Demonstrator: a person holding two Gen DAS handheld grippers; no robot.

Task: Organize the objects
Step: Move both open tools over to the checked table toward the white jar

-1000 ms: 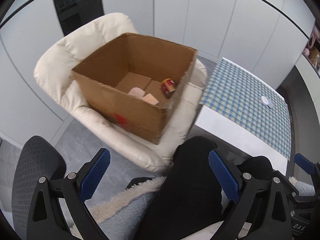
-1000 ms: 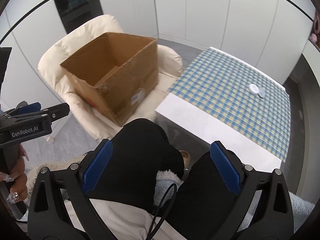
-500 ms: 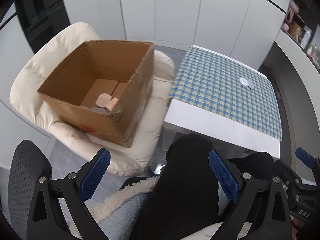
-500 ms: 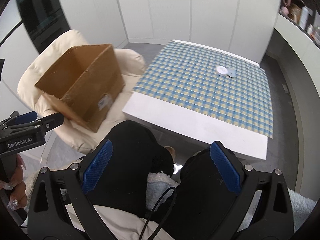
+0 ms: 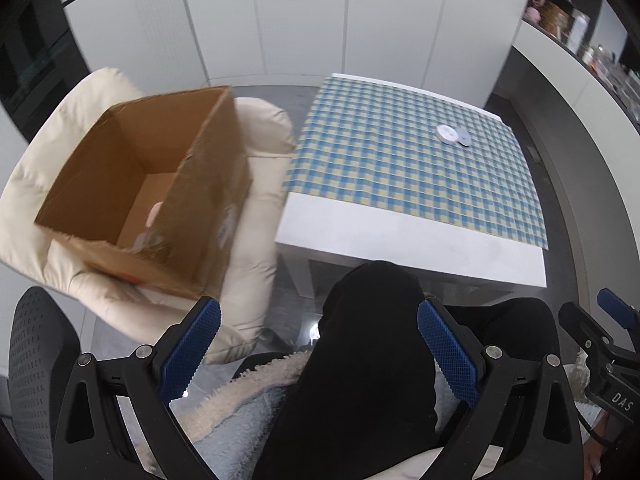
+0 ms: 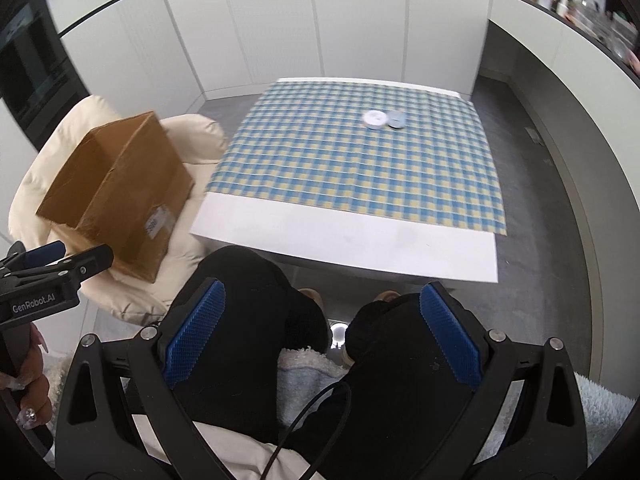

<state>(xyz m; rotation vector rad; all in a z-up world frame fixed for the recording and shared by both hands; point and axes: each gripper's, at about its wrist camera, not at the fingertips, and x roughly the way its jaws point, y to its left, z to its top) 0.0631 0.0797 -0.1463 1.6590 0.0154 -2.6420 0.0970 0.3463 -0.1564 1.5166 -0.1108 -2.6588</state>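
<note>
Two small round discs (image 6: 384,119) are seen near the checked tablecloth's (image 6: 360,168) far edge; both left gripper (image 5: 319,344) and right gripper (image 6: 320,332) are held spread, empty.

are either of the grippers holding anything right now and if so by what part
No. The left gripper and the right gripper are both open and empty, held over the person's lap.
</note>
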